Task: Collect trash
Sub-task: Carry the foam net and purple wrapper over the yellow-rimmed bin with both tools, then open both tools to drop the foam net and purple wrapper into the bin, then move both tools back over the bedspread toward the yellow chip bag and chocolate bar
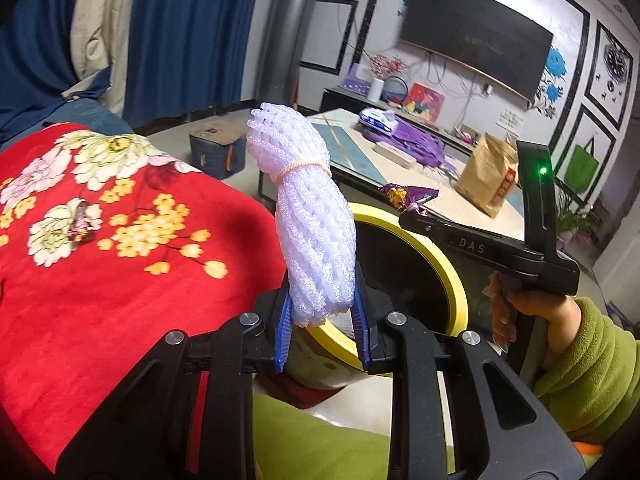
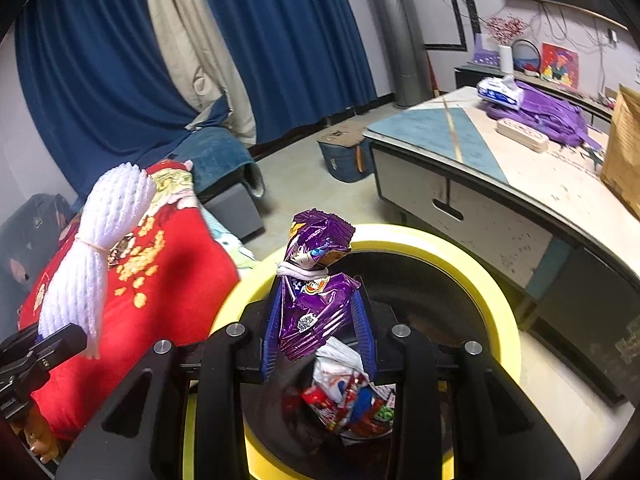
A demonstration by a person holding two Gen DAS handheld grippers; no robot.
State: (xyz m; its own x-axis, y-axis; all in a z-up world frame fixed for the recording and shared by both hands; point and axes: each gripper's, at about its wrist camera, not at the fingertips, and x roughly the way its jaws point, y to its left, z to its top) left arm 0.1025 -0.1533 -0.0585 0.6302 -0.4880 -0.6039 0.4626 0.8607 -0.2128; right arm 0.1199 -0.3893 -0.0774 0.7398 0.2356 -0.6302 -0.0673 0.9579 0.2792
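My left gripper (image 1: 323, 332) is shut on a white foam net bundle (image 1: 310, 220) tied with a rubber band, held upright beside the yellow-rimmed trash bin (image 1: 444, 264). The bundle also shows in the right wrist view (image 2: 92, 256). My right gripper (image 2: 320, 340) is shut on a crumpled purple snack wrapper (image 2: 316, 292), held over the bin's yellow rim (image 2: 480, 272). Colourful wrappers (image 2: 352, 400) lie inside the bin. In the left wrist view the right gripper (image 1: 416, 210) holds the purple wrapper (image 1: 404, 196) above the bin. A small candy wrapper (image 1: 82, 222) lies on the red floral blanket (image 1: 120, 300).
A low table (image 2: 520, 184) stands right of the bin with a purple backpack (image 2: 548, 116), a tissue pack (image 2: 500, 94) and a brown paper bag (image 1: 490, 176). A blue box (image 2: 344, 156) sits on the floor. Blue curtains (image 2: 280, 40) hang behind.
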